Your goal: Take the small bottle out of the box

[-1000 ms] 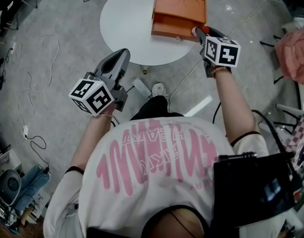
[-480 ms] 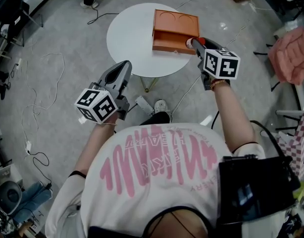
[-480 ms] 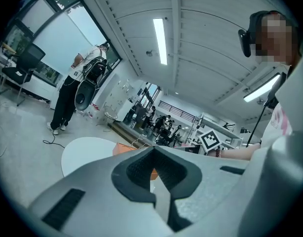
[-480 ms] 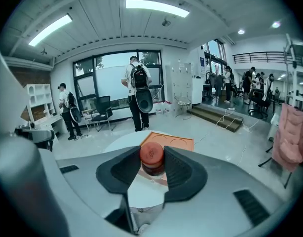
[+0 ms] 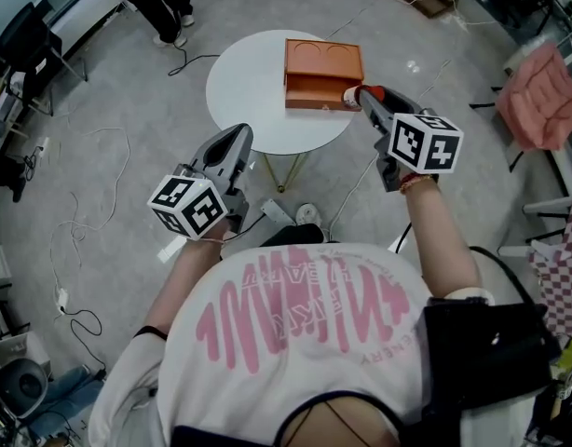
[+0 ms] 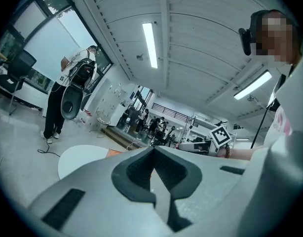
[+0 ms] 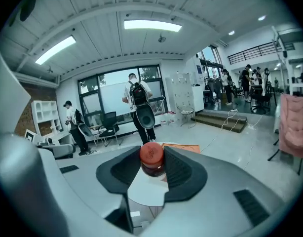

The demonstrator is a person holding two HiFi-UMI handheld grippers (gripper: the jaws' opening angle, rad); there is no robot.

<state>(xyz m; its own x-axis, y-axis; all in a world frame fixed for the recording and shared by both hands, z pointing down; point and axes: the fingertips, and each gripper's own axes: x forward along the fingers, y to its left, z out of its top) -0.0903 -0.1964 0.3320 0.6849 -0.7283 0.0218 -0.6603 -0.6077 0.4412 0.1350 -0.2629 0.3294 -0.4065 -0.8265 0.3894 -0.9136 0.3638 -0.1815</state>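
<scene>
A: What has changed over the last second?

B: Both arms have come up, the right one further. The right gripper (image 7: 152,169) keeps its jaws part-way apart, pressed on the red-capped small bottle (image 7: 152,154). The grip hasn't shifted at all.

A: Where's the box now?

B: The orange box (image 5: 305,93) sits on the round white table (image 5: 249,91), at twelve o'clock from the person. In the head view the bottle shows by the box's four o'clock corner. It's held up in the air there, outside the box rather than in it.

A: And the left side?

B: The left gripper (image 6: 152,154) has risen a little too. It hangs at ten o'clock, short of the table, with its jaws closed together on nothing.

A: So where does the task stand?

B: I'd judge the removal as good as done. The bottle is out and travelling with the right hand. What's left is a steady carry and setting it down without loosening early.
</scene>
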